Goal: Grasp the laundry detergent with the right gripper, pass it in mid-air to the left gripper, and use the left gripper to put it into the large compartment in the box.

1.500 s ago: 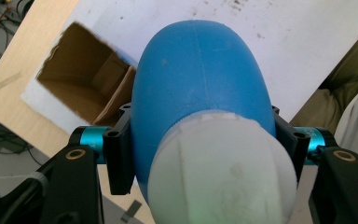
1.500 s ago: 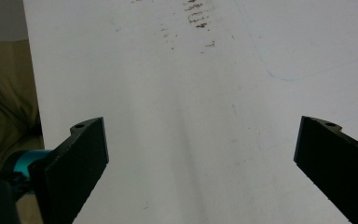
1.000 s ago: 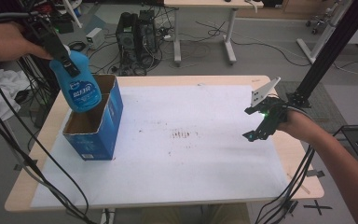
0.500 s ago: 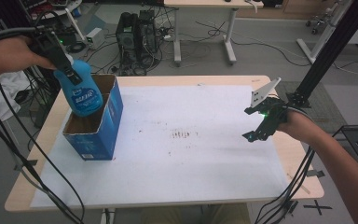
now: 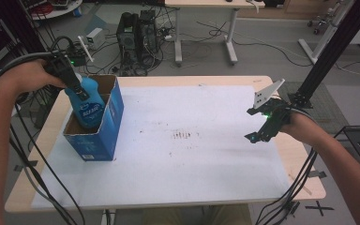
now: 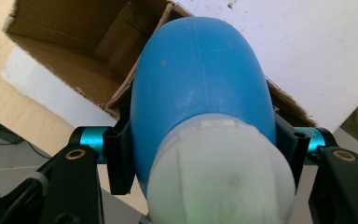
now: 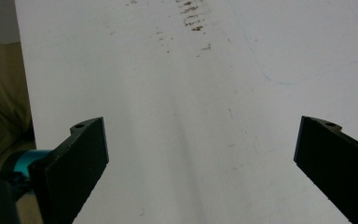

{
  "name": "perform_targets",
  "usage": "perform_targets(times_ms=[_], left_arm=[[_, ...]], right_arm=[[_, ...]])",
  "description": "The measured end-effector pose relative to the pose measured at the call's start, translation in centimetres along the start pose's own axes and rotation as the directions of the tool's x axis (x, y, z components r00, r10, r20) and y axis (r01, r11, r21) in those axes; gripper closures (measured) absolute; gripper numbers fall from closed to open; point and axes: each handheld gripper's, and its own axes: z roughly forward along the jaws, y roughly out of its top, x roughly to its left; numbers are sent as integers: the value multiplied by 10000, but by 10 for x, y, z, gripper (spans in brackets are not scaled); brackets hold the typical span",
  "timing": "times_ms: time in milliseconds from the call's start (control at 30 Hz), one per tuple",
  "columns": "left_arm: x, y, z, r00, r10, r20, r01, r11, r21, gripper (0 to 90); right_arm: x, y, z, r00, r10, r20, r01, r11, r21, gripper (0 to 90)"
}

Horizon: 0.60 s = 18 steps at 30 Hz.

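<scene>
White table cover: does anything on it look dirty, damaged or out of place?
Yes. The white table cover has a patch of small brown marks near its middle, like dried stains; they also show in the right gripper view. A faint blue line curves beside them. Nothing looks spilled or torn.

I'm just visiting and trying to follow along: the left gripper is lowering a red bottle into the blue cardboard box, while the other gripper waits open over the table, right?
Nearly. The bottle is blue, not red, as the high view shows. The rest holds: the left gripper grips it at the blue cardboard box, and the right gripper waits open over the table.
</scene>
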Motion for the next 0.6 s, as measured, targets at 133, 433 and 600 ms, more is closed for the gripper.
perform_targets(times_ms=[133, 433, 600], left_arm=[[0, 0, 15, 9999, -63, 117, 64, 10000, -63, 378], [2, 3, 39, 9991, 397, 116, -399, 9991, 145, 378], [2, 4, 53, 9986, 507, 164, -511, 9984, 253, 378]], right_arm=[[1, 0, 1, 10000, 82, 22, -82, 10000, -18, 19], [1, -1, 4, 10000, 0, -22, 0, 10000, 29, 19], [2, 0, 5, 10000, 80, -25, -80, 9999, 67, 19]])
